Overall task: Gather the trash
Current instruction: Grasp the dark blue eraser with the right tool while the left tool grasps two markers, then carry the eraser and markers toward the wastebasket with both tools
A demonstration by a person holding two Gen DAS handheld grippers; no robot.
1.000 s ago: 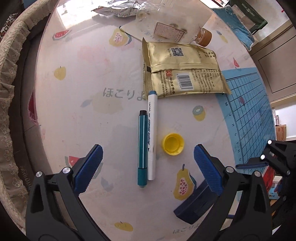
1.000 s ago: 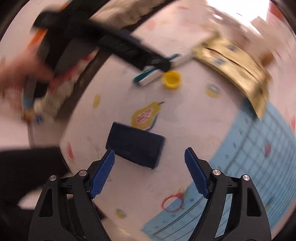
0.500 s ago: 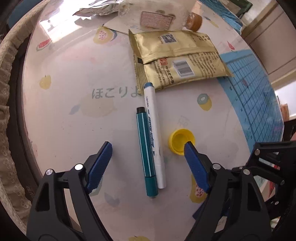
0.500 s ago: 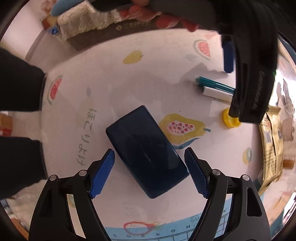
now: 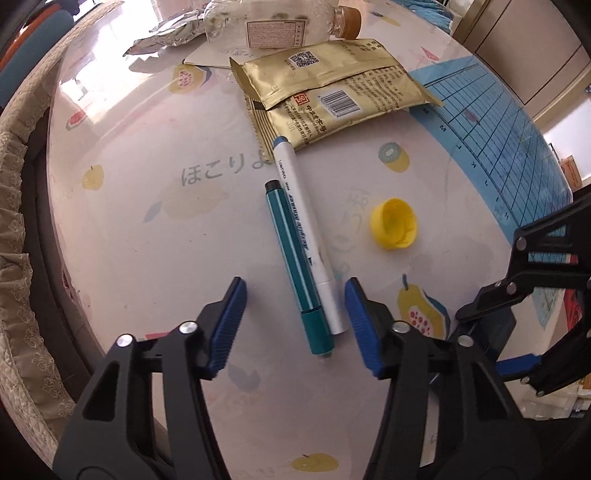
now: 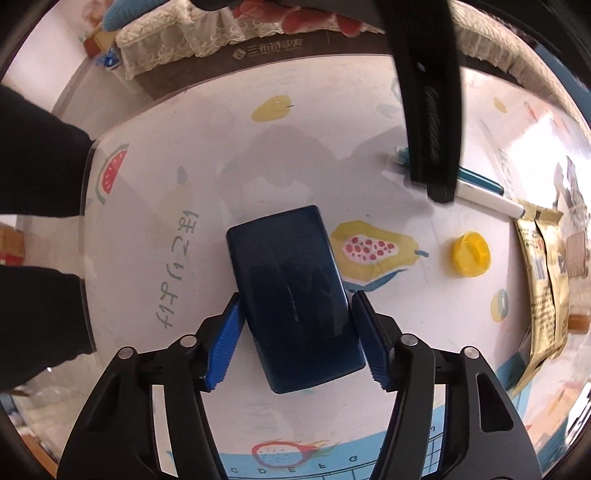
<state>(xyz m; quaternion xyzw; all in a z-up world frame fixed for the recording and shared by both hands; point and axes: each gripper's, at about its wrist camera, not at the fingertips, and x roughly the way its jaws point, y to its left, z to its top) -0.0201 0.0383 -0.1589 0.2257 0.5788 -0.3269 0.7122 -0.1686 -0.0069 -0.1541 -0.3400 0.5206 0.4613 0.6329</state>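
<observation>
Collection looks barely begun: every piece of litter in view sits on the fruit-print tabletop (image 5: 147, 155), nothing lifted and no bin in sight. Left to gather, as I judge it: gold foil snack wrapper (image 5: 332, 92), yellow plastic bottle cap (image 5: 394, 229), crumpled silver foil bag (image 5: 173, 31), and clear plastic bottle with a brown cap (image 5: 280, 18) lying at the far edge.

Left gripper (image 5: 295, 325) points down over two pens lying side by side, a teal marker pen (image 5: 295, 266) and a white marker pen (image 5: 308, 236). Its jaws are about half open and closing, straddling the pens' near ends; blue pads still clear of both, no contact.

Right gripper (image 6: 297, 332) points down over a dark blue rectangular box (image 6: 291, 291) flat on the tabletop. Jaws closing, box between them. Pads sit right at its long sides, seemingly just touching or a hair off; box not raised, so no firm grip yet.
</observation>
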